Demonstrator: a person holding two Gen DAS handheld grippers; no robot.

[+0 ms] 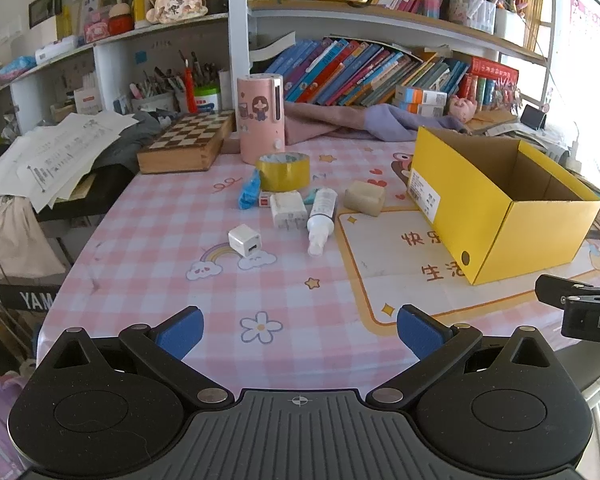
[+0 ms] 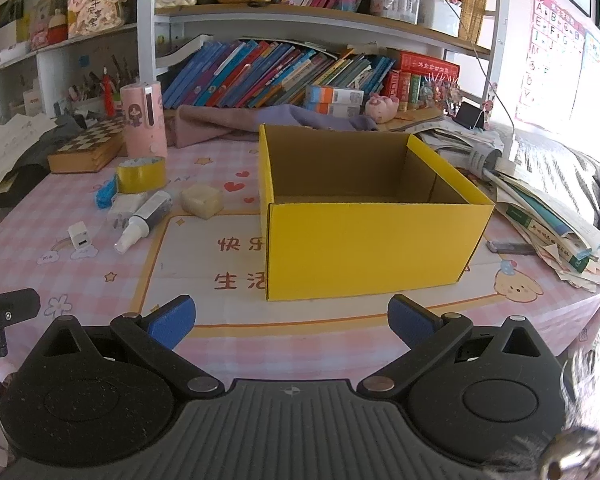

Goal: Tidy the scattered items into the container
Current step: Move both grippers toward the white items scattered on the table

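Observation:
A yellow cardboard box (image 1: 480, 216) (image 2: 364, 248) stands open on the pink checked tablecloth, with nothing seen inside it. Left of it lie scattered items: a white cube charger (image 1: 245, 240) (image 2: 79, 235), a white spray bottle (image 1: 321, 218) (image 2: 142, 222), a white plug adapter (image 1: 288, 209), a beige block (image 1: 364, 197) (image 2: 202, 200), a yellow tape roll (image 1: 284, 171) (image 2: 141, 175) and a blue wrapper (image 1: 249, 190) (image 2: 106, 191). My left gripper (image 1: 300, 330) is open, low over the near table edge, well short of the items. My right gripper (image 2: 291, 322) is open just before the box's near wall.
A pink cylinder (image 1: 260, 118) and a wooden chess box (image 1: 188, 142) stand behind the items. Cloth, books and shelves fill the back. Paper stacks (image 2: 548, 208) crowd the right edge, loose sheets (image 1: 56, 152) the left. The other gripper's body (image 1: 580, 304) shows at right.

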